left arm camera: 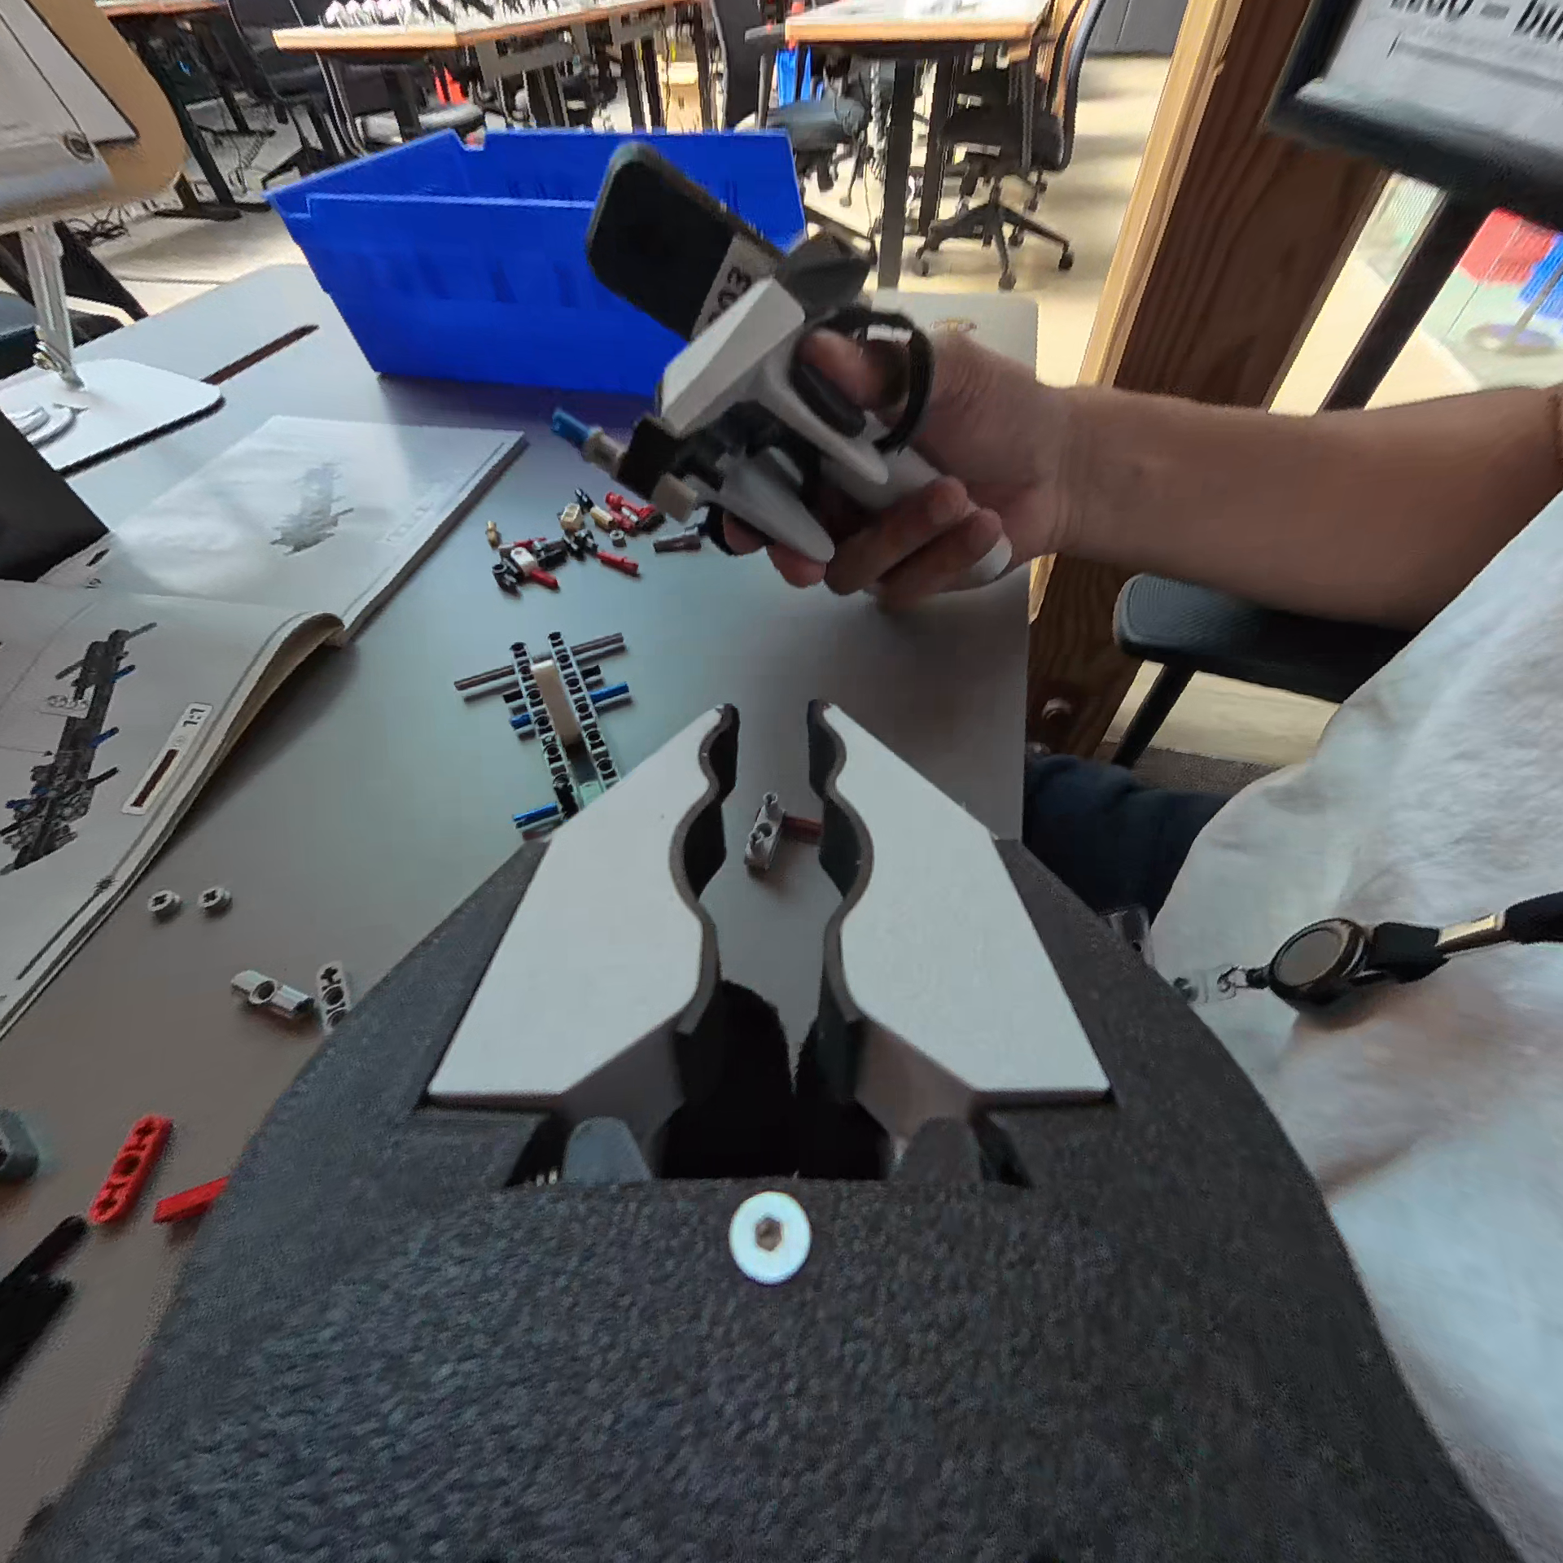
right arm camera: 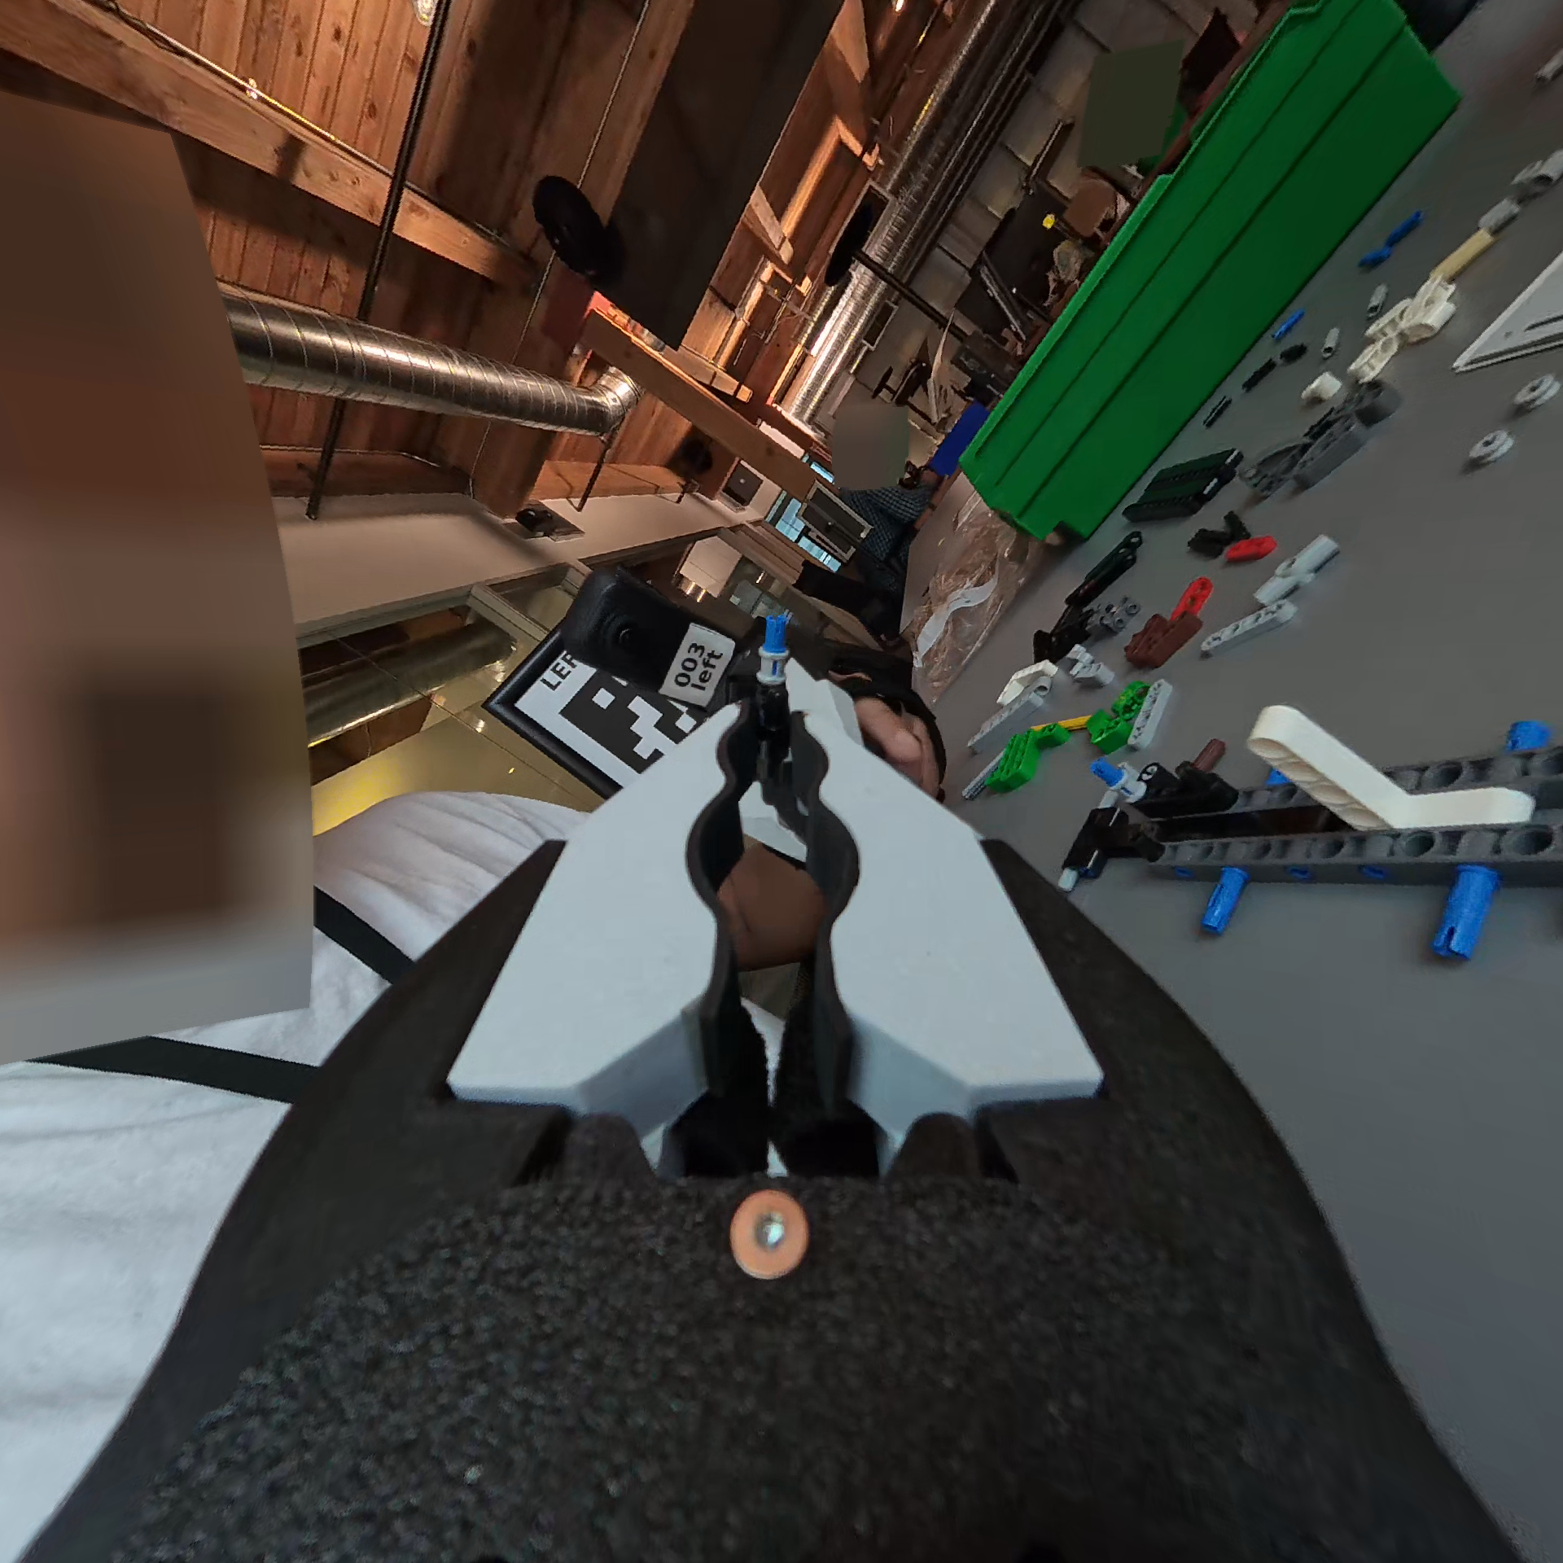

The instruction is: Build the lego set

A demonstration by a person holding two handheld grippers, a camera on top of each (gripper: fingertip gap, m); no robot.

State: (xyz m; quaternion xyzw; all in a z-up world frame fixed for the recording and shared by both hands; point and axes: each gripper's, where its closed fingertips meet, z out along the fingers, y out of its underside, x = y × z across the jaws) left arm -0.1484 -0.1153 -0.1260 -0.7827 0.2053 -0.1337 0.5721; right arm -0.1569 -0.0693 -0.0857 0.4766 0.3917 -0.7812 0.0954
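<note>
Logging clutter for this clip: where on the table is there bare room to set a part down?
Bare grey table lies right of the beam assembly, under the right tongs, out to the edge. Another patch sits between the open booklet and the assembly. Crowded: the cluster of small pins nearer the blue bin, and scattered pieces by the booklet's near corner.

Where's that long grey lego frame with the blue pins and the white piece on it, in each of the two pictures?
Left wrist view: the grey frame lies flat at mid-picture on the table, just beyond the left gripper, beside the open instruction book.
Right wrist view: the same frame runs along the right edge, to the right of the right gripper.
Shared landmark: the white piece on top of it.
</note>
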